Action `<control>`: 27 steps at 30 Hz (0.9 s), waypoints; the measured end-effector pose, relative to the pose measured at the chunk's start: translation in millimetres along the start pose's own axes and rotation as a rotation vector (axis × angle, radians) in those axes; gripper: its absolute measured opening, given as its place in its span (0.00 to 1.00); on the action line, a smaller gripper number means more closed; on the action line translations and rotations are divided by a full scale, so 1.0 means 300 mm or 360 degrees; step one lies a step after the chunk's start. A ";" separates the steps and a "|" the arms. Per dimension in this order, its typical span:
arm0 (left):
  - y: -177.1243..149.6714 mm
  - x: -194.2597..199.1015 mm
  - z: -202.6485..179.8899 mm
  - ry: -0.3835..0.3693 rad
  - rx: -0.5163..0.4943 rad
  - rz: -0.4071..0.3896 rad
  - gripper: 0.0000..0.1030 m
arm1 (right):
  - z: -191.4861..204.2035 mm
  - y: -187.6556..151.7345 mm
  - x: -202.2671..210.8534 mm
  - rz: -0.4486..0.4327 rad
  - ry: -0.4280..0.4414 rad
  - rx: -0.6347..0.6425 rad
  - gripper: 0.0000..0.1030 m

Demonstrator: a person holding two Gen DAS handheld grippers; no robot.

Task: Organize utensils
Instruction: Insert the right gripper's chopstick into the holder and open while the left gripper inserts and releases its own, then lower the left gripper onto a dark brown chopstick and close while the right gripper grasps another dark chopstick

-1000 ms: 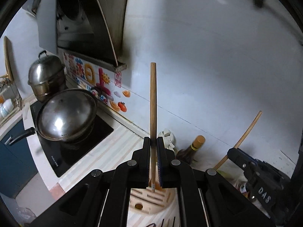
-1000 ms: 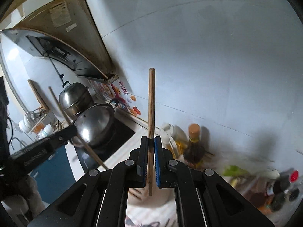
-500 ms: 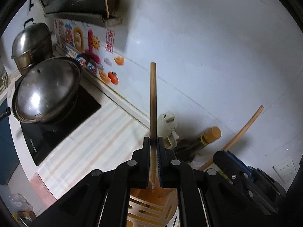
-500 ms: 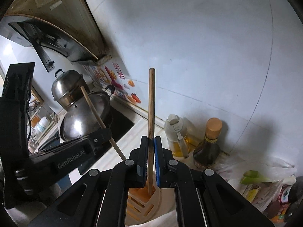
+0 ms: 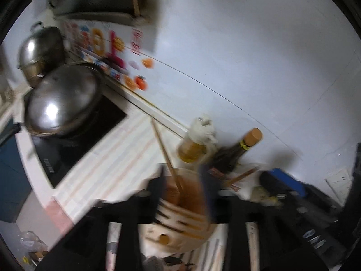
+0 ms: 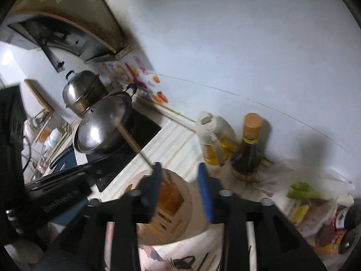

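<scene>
home kitchen. a lidded wok (image 5: 64,100) sits on a black cooktop (image 5: 74,144) at 9 o'clock, a steel steamer pot (image 6: 82,92) behind it, a range hood (image 6: 67,24) at 11 o'clock; oil bottle (image 6: 211,142) and sauce bottle (image 6: 247,153) stand on the striped tabletop (image 5: 108,169) against the wall.

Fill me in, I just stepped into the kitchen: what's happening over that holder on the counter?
A person holds a two-finger tool in each hand above a slotted utensil holder on the counter. Both the left tool and the right tool are open and grip nothing. One wooden chopstick leans out of the holder, and a second chopstick pokes out on the other side. Bottles and a lidded wok stand behind it.
</scene>
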State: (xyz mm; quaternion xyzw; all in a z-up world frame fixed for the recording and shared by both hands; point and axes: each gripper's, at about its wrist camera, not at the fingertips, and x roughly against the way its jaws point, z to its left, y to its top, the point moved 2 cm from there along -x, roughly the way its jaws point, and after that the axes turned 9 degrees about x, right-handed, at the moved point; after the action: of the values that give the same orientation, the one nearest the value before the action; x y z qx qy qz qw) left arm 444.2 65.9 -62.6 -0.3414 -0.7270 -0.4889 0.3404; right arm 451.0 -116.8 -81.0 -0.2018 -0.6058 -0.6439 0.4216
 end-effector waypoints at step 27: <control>-0.823 -0.261 0.108 0.0342 -0.0255 0.0316 1.00 | -0.298 -0.933 -0.036 0.0497 -0.0336 -0.0403 0.50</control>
State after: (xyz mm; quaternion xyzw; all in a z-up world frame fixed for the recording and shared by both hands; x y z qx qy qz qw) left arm 276.1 12.5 -255.0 -0.3833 -0.6078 -0.5430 0.4347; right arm 259.0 -223.5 -276.6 -0.4107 -0.5223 -0.6170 0.4217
